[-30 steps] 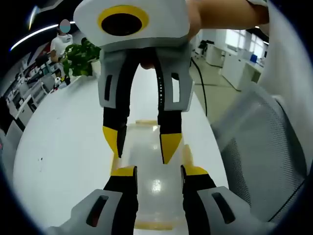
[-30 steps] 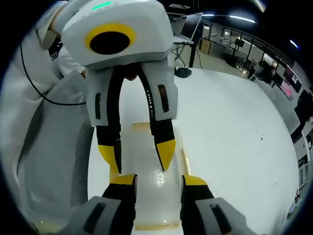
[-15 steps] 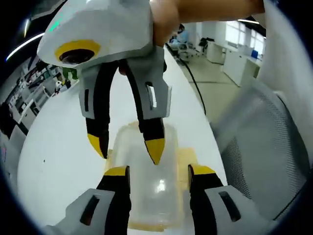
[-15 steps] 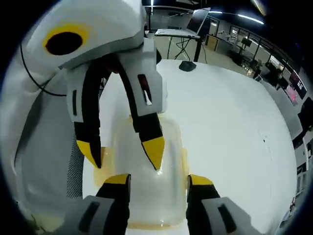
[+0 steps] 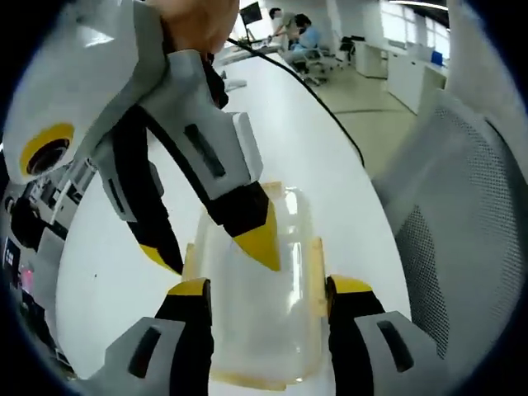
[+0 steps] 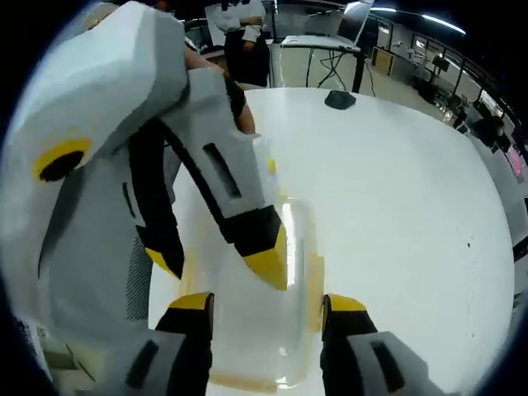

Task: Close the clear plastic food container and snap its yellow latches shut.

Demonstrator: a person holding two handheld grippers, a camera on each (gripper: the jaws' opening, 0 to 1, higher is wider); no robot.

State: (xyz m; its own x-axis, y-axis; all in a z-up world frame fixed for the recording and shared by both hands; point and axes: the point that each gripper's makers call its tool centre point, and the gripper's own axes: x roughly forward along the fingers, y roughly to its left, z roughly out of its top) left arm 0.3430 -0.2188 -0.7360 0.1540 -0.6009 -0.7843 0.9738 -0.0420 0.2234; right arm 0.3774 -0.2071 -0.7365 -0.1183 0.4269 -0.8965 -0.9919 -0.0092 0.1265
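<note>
Both tools sit over the clear rounded-rectangle plastic food container point(image 5: 264, 305) near the white glossy surface's point(image 5: 124, 247) edge beside a grey mesh chair point(image 5: 462, 247). Left tool point(image 5: 268, 290) and right tool point(image 6: 268, 304) are wide open, straddling it, gripping nothing. Lid looks on, I'd say; the yellow latches point(image 5: 317, 264) look flat, soft-tinted plastic, but snapped or not, can't tell.

container point(image 5: 262, 318) on table point(image 5: 107, 272), between both grippers' jaws — chair point(image 5: 466, 247) beside
</note>
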